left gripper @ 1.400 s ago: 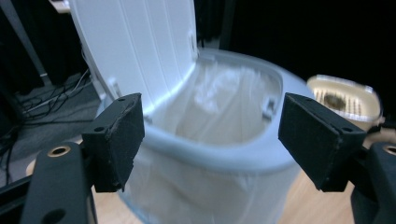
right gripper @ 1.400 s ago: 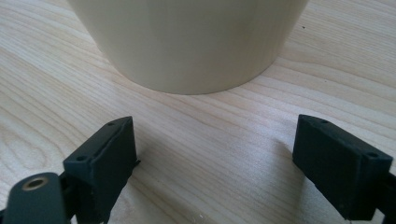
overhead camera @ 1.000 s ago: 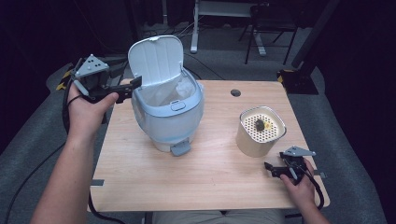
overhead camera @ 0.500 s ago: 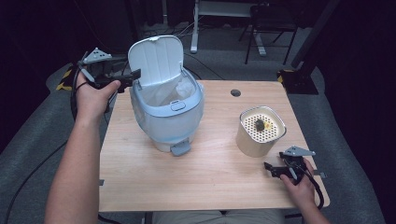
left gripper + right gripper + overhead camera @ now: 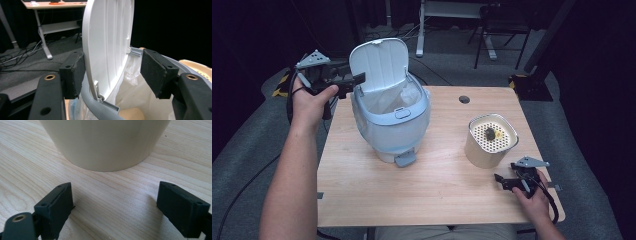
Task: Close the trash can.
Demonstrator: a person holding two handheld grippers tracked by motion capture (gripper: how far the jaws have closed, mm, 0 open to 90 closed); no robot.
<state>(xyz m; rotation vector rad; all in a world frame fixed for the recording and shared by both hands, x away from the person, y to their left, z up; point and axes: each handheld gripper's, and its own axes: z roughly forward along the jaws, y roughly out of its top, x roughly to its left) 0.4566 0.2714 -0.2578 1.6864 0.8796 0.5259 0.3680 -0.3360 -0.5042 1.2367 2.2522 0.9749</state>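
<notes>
The bin [image 5: 389,117] stands on the left half of the table [image 5: 437,190], pale blue-grey, rounded, with a foot pedal [image 5: 405,160] at its front. Its white lid [image 5: 379,65] is up, nearly upright, ribbed on the inside, and a clear plastic liner [image 5: 404,97] shows in the mouth. The left gripper [image 5: 354,82] reaches the lid's edge from the left. In the left gripper view the lid [image 5: 107,47] stands between the jaws, which have just been closing. One pad [image 5: 78,75] lies against the lid's outer face. The other pad [image 5: 153,71] is still clear of it.

To the right, well apart, stands a cream container [image 5: 491,141] with a perforated top and something dark and yellow on it. The right gripper [image 5: 503,181] rests on the table just in front of it, jaws wide open and empty.
</notes>
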